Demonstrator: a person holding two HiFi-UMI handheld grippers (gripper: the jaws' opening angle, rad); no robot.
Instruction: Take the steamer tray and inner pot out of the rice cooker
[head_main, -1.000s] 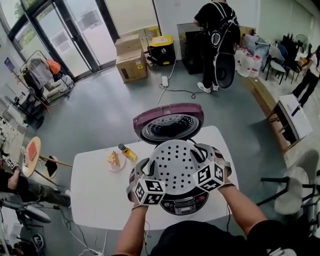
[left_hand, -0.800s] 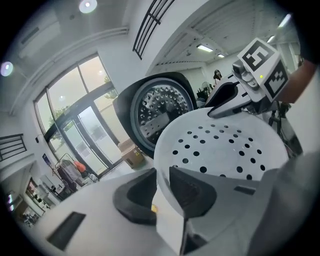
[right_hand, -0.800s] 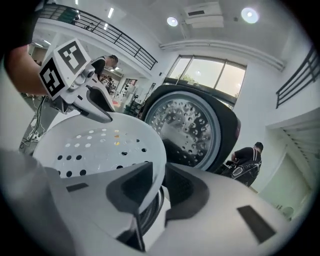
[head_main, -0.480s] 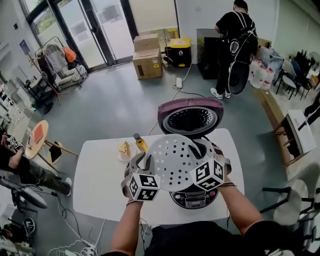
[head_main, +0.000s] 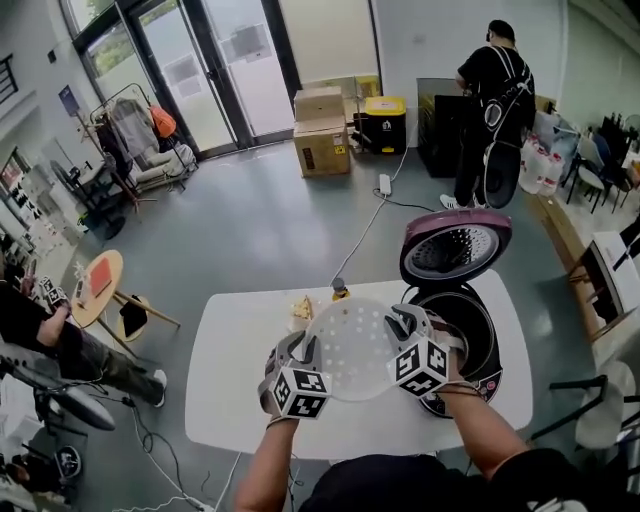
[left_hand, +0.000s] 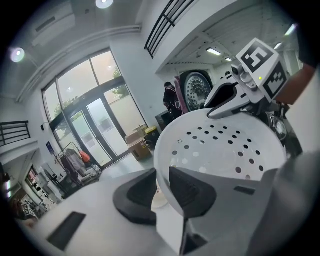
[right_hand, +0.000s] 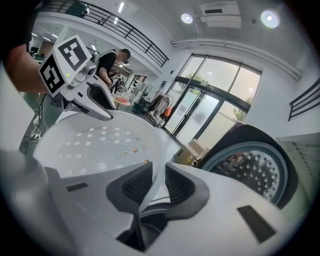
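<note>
Both grippers hold the white perforated steamer tray (head_main: 352, 348) in the air above the white table (head_main: 235, 385), left of the rice cooker (head_main: 462, 332). My left gripper (head_main: 305, 348) is shut on the tray's left rim (left_hand: 162, 187). My right gripper (head_main: 398, 322) is shut on its right rim (right_hand: 155, 185). The cooker stands at the table's right end with its purple lid (head_main: 455, 245) raised. Its dark inner pot (head_main: 455, 312) is exposed inside the body. A few rice grains (right_hand: 132, 151) stick to the tray.
A small plate with food (head_main: 300, 308) and a yellow bottle (head_main: 341, 290) stand at the table's far edge, just beyond the tray. A cable (head_main: 365, 230) runs across the floor behind. A person (head_main: 495, 110) stands far back; another sits at the left by a round side table (head_main: 98, 285).
The tray has been lifted off the cooker and carried to the left over the table, both grippers moving with it. The inner pot now shows uncovered.
</note>
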